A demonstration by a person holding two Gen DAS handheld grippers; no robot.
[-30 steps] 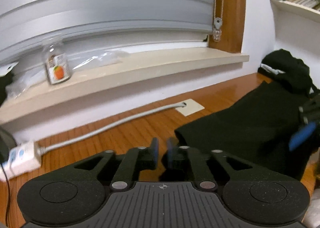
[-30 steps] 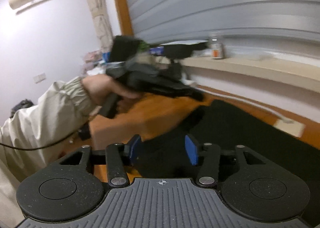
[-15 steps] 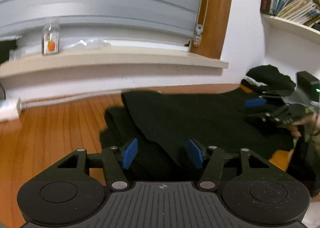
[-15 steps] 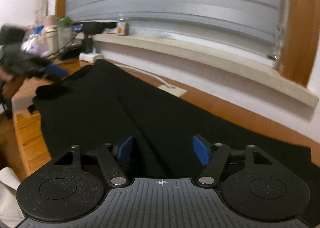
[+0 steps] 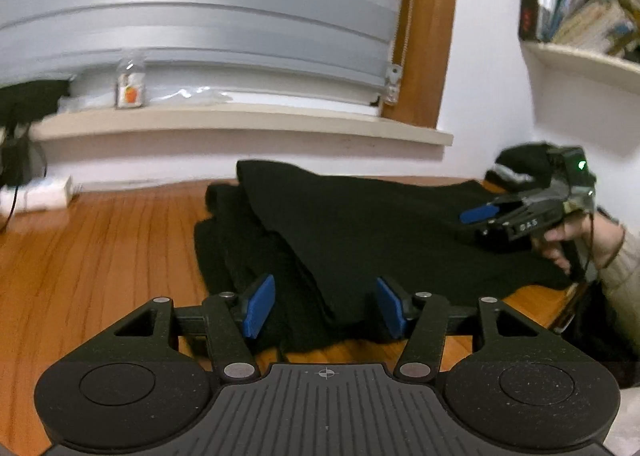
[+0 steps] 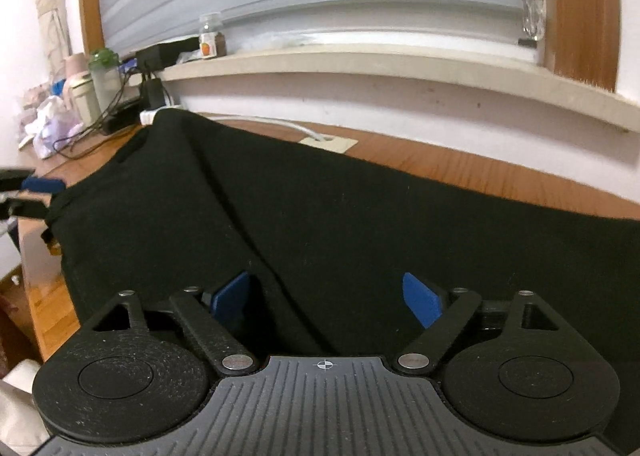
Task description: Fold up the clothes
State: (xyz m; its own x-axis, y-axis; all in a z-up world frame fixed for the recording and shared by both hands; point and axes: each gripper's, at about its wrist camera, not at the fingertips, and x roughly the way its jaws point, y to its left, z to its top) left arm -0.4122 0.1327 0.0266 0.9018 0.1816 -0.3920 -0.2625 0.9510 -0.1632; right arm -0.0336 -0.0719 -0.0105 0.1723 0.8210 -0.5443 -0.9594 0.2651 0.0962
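A black garment (image 5: pixel 360 224) lies spread on the wooden table (image 5: pixel 100 240), with one layer folded over another along a diagonal crease. My left gripper (image 5: pixel 326 306) stands open just over the garment's near edge, the cloth under its blue pads and not pinched. My right gripper (image 6: pixel 326 298) hovers low over the garment (image 6: pixel 360 216), its jaws opening, with cloth below them and nothing gripped. In the left wrist view the right gripper (image 5: pixel 480 216) is at the garment's right side, held by a hand (image 5: pixel 568 236). The left gripper (image 6: pixel 36 186) shows at the right wrist view's left edge.
A window sill (image 5: pixel 240 124) with a small jar (image 5: pixel 130 84) runs along the back wall. A white power strip (image 5: pixel 40 192) and cables lie at the table's left. Bottles and clutter (image 6: pixel 84 88) stand at the far left end. Another dark heap (image 5: pixel 520 160) sits back right under a bookshelf (image 5: pixel 580 52).
Both grippers came down toward the black garment, and both views swung onto it. The left jaws went from nearly shut to open, and the right jaws spread wider.
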